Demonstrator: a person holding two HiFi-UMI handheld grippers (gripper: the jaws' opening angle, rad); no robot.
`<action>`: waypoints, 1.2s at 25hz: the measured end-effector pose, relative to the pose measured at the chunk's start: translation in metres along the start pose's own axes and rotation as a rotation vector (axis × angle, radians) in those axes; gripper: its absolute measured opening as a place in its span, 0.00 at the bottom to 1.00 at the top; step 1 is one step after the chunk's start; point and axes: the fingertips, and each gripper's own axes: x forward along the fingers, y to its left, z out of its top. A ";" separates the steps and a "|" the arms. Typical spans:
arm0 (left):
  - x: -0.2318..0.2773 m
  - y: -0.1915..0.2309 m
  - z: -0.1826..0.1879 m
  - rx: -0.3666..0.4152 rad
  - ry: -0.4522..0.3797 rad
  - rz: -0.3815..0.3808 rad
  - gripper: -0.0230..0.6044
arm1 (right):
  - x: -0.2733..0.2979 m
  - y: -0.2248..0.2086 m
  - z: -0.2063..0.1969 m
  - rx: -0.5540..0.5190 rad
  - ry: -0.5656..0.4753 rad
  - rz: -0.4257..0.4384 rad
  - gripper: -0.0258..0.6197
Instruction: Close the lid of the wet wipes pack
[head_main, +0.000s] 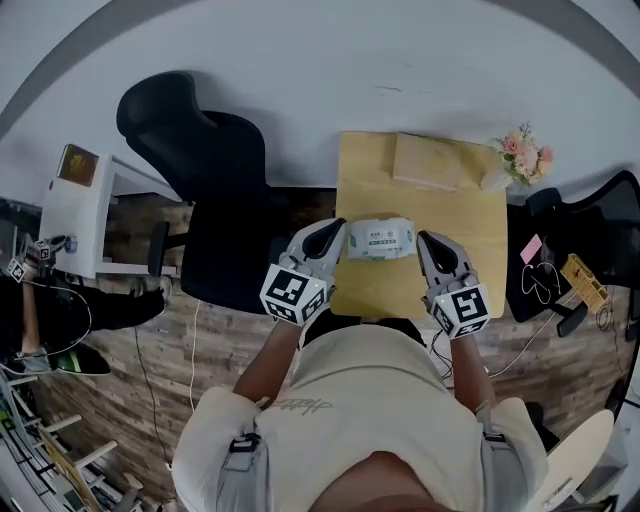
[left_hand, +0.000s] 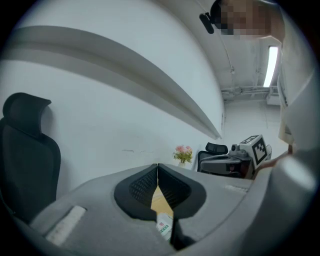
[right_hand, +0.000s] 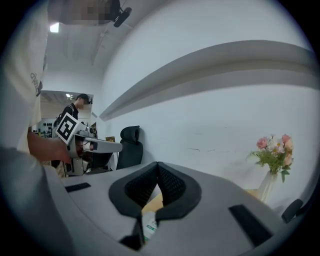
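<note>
The wet wipes pack (head_main: 380, 239), white with a green label, lies flat on the small wooden table (head_main: 470, 250) in the head view. I cannot tell how its lid stands. My left gripper (head_main: 337, 230) sits just left of the pack, with its jaws meeting at the tips and nothing between them. My right gripper (head_main: 426, 240) sits just right of the pack, also shut and empty. In the left gripper view a strip of the pack (left_hand: 165, 225) shows below the closed left gripper (left_hand: 158, 167). The right gripper view shows the pack (right_hand: 148, 224) under the closed right gripper (right_hand: 157, 166).
A flat wooden board (head_main: 432, 160) and a vase of pink flowers (head_main: 522, 155) stand at the table's far side. A black office chair (head_main: 215, 190) stands left of the table, another dark chair (head_main: 600, 215) to the right. A white cabinet (head_main: 80, 200) is far left.
</note>
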 end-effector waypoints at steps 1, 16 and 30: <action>0.005 0.006 -0.003 -0.011 0.007 -0.013 0.07 | 0.007 -0.001 -0.001 -0.006 0.008 -0.013 0.04; 0.054 0.011 -0.055 -0.022 0.156 -0.048 0.07 | 0.038 -0.010 -0.063 -0.113 0.200 0.065 0.05; 0.073 0.020 -0.191 -0.144 0.399 0.016 0.07 | 0.077 0.004 -0.193 -0.268 0.554 0.282 0.13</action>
